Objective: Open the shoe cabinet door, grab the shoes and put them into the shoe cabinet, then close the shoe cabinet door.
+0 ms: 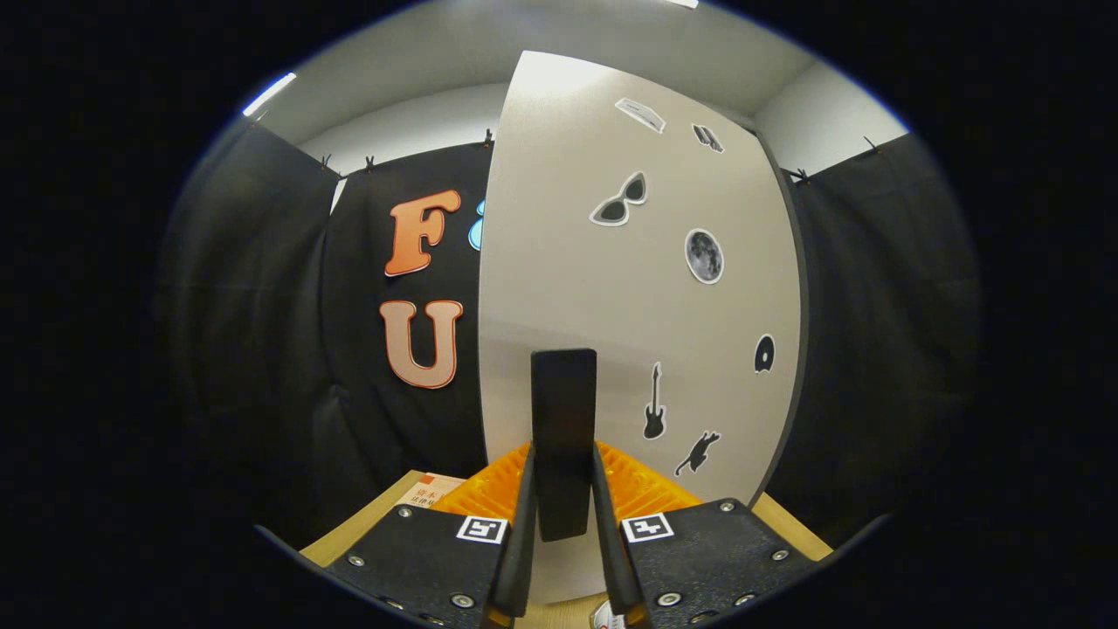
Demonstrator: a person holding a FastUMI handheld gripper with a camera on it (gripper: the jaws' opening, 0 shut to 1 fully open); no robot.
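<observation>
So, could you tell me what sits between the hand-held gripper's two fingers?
The cabinet door's dark upright handle, with the hand-held gripper closed on it, seen in the gripper view.

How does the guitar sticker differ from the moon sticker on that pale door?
The guitar sticker is a black silhouette, long and narrow, standing upright; the moon sticker is round, grey and mottled with a white rim. The guitar sits low on the cabinet door, near the dark handle that the gripper is shut on; the moon sits higher, below the sunglasses sticker. Both lie flat on the same door.
</observation>
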